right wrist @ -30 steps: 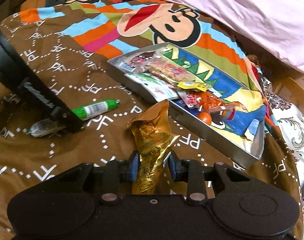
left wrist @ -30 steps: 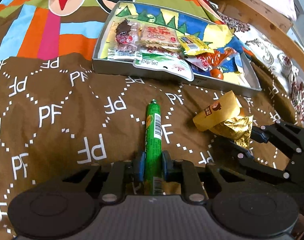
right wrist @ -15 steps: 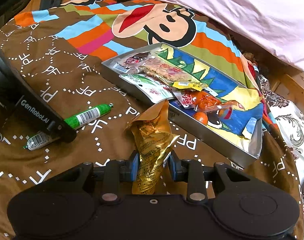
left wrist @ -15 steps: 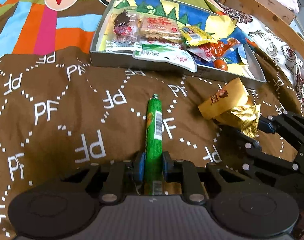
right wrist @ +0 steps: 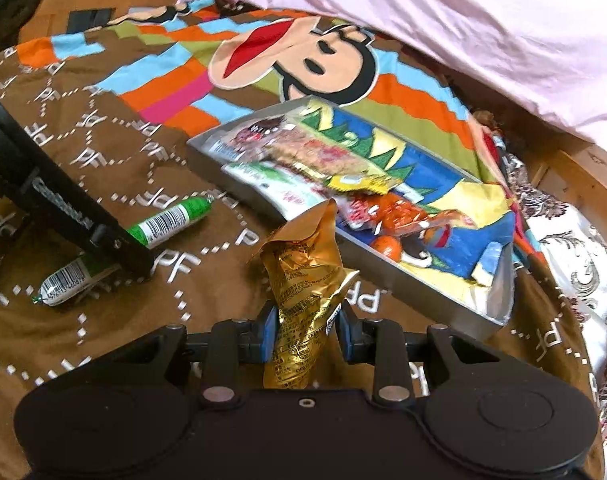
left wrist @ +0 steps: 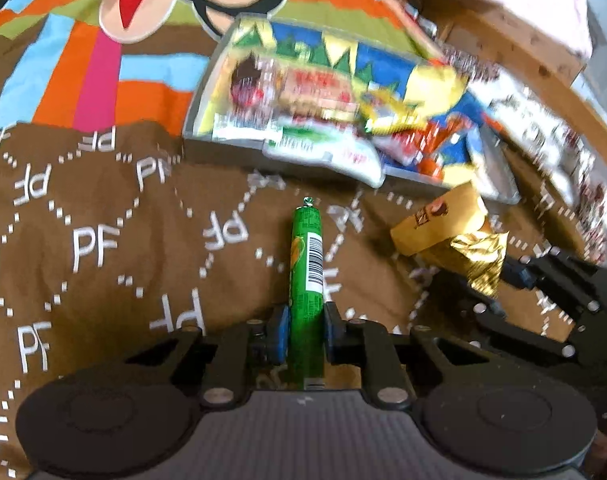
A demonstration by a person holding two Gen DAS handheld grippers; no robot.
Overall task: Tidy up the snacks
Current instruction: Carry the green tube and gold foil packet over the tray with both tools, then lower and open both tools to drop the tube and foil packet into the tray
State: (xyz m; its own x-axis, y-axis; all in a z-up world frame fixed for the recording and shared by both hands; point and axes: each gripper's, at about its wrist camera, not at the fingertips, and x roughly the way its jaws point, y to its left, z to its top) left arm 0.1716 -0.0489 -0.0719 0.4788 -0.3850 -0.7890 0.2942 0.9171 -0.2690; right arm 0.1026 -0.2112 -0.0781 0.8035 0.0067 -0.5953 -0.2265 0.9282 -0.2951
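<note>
L gripper [left wrist: 302, 334] clamps green sausage stick [left wrist: 306, 276]; R gripper [right wrist: 305, 330] pinches gold packet [right wrist: 303, 280], tray [right wrist: 383, 276] contents blurry.

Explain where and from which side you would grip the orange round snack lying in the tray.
Hedged: grip the orange round snack across its middle, coming from above. The tray wall runs close on its near side and wrappers crowd the others, so only the top is open.
</note>
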